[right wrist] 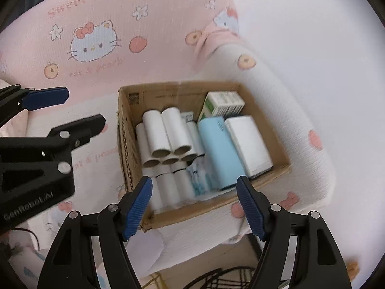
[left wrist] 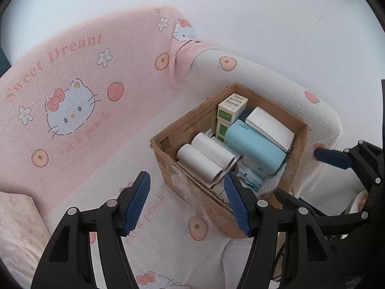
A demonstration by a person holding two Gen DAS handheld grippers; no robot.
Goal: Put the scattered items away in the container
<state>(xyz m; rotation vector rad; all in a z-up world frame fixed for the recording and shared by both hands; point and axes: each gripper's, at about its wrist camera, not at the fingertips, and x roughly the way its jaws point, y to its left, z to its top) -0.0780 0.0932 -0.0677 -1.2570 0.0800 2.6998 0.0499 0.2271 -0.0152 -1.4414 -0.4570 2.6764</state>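
A corrugated cardboard box (right wrist: pixel 154 219) holds matt white paper tubes (right wrist: pixel 163 132) beside a smooth pale-blue plastic case (right wrist: pixel 221 149), on waffle-textured cloth (right wrist: pixel 96 36).

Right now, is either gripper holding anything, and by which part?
Nothing is held. The left gripper and right gripper both have open, empty jaws above the cardboard box.

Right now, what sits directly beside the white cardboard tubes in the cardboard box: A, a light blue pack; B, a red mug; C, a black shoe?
A: the light blue pack lies right next to the white cardboard tubes inside the cardboard box.
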